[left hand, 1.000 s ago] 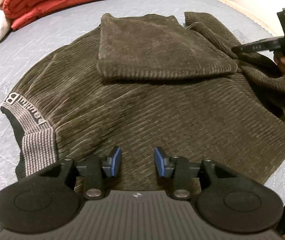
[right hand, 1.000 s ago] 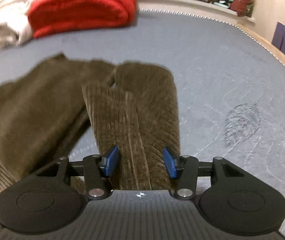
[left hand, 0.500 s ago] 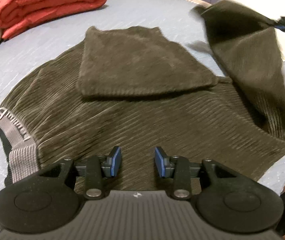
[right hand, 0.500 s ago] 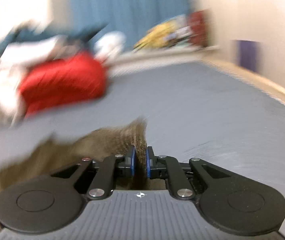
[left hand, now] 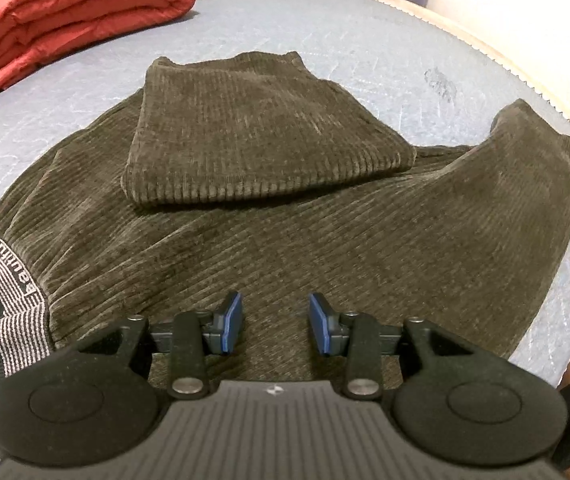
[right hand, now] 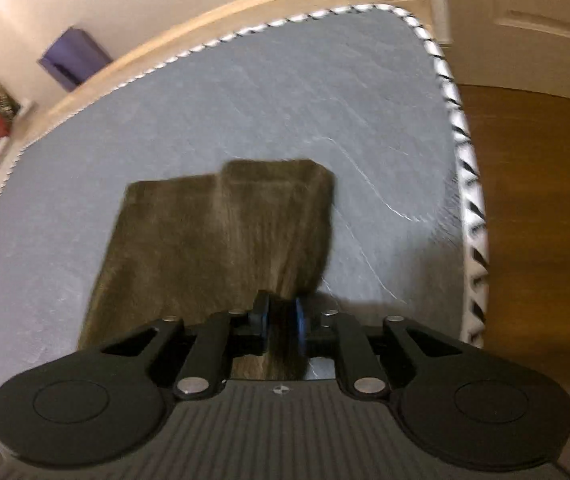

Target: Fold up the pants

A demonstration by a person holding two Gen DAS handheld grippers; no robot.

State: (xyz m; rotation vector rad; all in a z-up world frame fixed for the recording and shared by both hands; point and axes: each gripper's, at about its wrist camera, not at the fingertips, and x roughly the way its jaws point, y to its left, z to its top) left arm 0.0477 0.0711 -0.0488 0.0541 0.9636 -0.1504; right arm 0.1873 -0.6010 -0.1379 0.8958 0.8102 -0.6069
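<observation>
Corduroy pants (left hand: 285,220) lie spread on the bed (left hand: 365,32) beneath the left gripper (left hand: 276,328), whose jaws stand apart and empty, while the right gripper (right hand: 281,320), just loosening, still pinches a leg hem that should be drawn taut and flat before folding.

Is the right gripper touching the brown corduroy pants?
Touching. The right wrist view shows the right gripper with its jaws closed on a fold of the brown corduroy pants, the fabric pinched between the blue pads and running forward over the grey mattress.

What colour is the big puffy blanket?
Red. The blanket shows best in the left wrist view.
</observation>
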